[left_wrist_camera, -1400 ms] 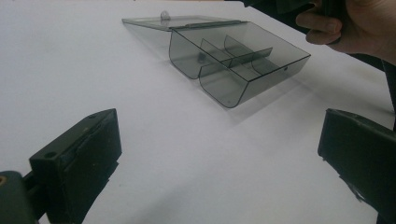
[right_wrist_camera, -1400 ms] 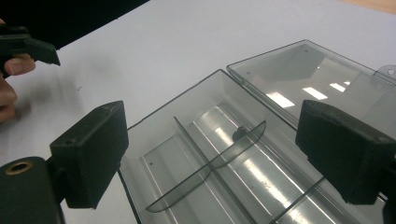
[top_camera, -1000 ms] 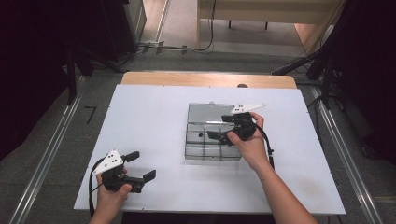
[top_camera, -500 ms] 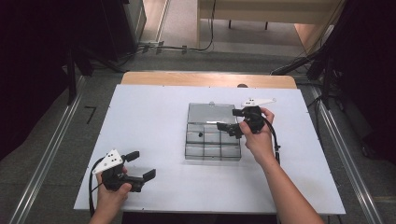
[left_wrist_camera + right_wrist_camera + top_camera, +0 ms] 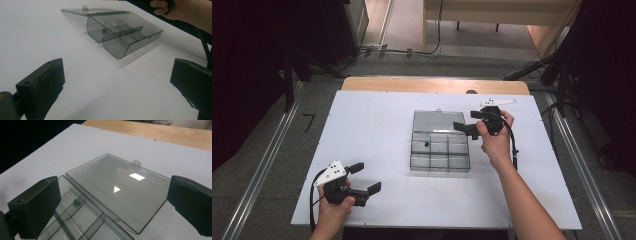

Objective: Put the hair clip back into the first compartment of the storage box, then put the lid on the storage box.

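A clear smoky compartment box [image 5: 439, 156] sits mid-table with its lid [image 5: 437, 121] laid flat open behind it. A small dark item [image 5: 426, 144] lies in one back compartment. My right gripper [image 5: 467, 120] hovers at the box's back right corner, open and holding nothing. In the right gripper view the lid [image 5: 117, 190] and the dividers [image 5: 75, 220] lie between the spread jaws of this gripper [image 5: 112, 205]. My left gripper [image 5: 366, 178] rests open near the front left of the table, far from the box [image 5: 125, 35]. Its jaws [image 5: 117, 82] frame bare table.
The white tabletop [image 5: 377, 130] has a wooden strip [image 5: 432, 85] along its far edge. Metal rails [image 5: 262, 170] run along the floor on both sides. The other hand [image 5: 180, 10] shows beyond the box in the left gripper view.
The right gripper has moved back and to the right, from above the box's compartments to its back right corner. The left gripper has stayed put.
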{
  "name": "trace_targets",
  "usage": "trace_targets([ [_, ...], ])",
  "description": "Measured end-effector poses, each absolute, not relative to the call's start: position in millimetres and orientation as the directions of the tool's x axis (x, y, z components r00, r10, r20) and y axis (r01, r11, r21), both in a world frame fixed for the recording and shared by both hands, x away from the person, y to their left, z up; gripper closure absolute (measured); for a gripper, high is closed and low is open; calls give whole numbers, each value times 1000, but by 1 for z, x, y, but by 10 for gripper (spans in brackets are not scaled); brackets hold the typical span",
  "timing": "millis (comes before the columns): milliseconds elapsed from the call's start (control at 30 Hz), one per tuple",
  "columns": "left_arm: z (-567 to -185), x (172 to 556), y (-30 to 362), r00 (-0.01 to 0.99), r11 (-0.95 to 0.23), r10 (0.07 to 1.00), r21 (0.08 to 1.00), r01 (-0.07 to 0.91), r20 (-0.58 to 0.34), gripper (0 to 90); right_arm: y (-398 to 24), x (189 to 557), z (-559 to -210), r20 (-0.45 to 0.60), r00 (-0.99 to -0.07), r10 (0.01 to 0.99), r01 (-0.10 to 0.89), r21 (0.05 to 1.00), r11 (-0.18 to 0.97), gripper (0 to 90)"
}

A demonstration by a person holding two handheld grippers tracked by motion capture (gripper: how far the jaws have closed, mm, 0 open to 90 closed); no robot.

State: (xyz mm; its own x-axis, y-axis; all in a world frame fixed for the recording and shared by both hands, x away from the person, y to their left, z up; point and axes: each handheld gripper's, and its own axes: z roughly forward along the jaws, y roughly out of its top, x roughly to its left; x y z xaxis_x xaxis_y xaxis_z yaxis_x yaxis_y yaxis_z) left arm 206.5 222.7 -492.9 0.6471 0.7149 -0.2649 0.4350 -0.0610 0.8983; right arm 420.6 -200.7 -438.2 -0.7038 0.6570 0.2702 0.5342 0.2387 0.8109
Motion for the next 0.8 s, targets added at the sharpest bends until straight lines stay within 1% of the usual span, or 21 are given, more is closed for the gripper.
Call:
trace_targets([
  [233,-490,210,217,645,-76,722,898,433,-250,0,-209,430,-447,301,-669,679,566,799,202,0],
  [367,-489,213,211,649,-82,720,898,433,-247,0,-208,433,-451,283,-672,684,562,797,222,0],
  [500,-482,218,206,654,-86,718,902,423,-238,0,-210,438,-455,298,-657,693,573,794,201,0],
  [667,-473,228,202,660,-91,715,905,415,-231,0,-211,444,-454,319,-642,697,580,797,170,0],
  [800,-467,241,198,656,-92,719,905,415,-228,0,-210,448,-453,313,-639,702,582,794,176,0],
])
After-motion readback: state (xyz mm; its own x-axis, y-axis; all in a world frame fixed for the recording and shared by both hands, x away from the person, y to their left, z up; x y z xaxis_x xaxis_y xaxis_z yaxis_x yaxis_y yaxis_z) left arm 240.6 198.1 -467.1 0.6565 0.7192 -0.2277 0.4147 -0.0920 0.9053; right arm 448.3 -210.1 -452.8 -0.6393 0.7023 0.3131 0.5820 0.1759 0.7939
